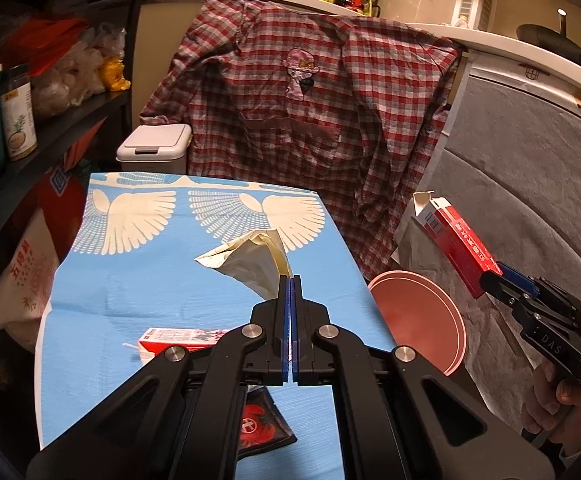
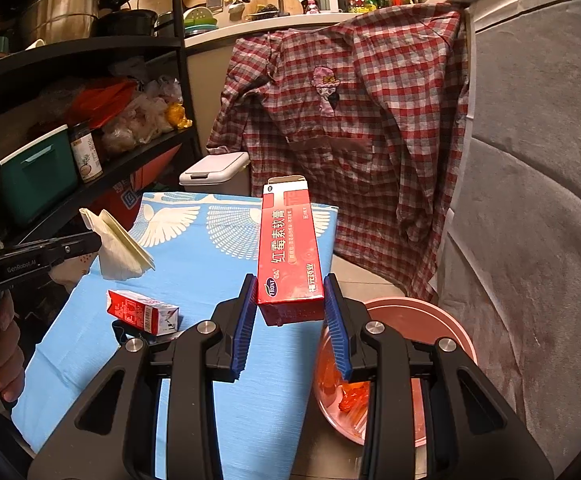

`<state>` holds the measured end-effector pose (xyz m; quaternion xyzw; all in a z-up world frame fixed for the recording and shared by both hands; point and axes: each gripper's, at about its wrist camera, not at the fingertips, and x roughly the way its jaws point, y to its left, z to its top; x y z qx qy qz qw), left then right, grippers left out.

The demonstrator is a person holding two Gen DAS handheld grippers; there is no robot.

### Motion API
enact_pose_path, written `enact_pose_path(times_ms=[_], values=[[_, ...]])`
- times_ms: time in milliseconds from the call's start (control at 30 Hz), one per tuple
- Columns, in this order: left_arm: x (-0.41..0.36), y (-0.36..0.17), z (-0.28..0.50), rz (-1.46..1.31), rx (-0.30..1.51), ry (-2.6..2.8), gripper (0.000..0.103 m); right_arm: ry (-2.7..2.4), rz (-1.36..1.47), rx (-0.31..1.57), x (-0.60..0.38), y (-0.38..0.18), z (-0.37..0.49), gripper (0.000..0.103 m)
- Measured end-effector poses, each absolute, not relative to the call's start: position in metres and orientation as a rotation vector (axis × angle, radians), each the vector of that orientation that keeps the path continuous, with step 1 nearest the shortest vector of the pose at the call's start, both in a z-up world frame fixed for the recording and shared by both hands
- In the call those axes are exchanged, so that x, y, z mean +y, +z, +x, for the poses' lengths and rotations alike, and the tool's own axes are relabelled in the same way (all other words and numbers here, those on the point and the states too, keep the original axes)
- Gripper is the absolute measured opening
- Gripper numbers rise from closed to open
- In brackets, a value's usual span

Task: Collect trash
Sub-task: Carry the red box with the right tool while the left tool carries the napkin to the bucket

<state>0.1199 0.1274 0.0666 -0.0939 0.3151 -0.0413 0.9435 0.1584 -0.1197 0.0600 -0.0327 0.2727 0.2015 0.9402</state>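
My left gripper (image 1: 290, 278) is shut on a crumpled cream paper napkin (image 1: 246, 264) and holds it above the blue cloth-covered table (image 1: 130, 276); the napkin also shows in the right wrist view (image 2: 118, 248). My right gripper (image 2: 290, 284) is shut on a long red ointment box (image 2: 290, 248), held above the table's right edge beside a pink basin (image 2: 442, 320). The box (image 1: 456, 246) also shows in the left wrist view, with the basin (image 1: 418, 316) below it. A small red-and-white carton (image 2: 142, 312) lies on the cloth. A dark red-printed wrapper (image 1: 264, 424) lies near the front.
A white lidded bin (image 1: 154, 148) stands behind the table. A red plaid shirt (image 1: 310, 120) hangs over a chair back. Dark shelves (image 2: 90, 120) with jars and bags stand on the left. A grey cover (image 2: 530, 200) fills the right. Some orange-red bits lie in the basin.
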Motion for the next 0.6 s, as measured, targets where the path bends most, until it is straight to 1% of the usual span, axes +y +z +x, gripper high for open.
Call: enact_pose_path(times_ms=[600], values=[[0.091,0.064,0.135,-0.181,0.643,-0.142,0.000,0.350,-0.046,0.583,-0.149,0.051,0.169,0.034]])
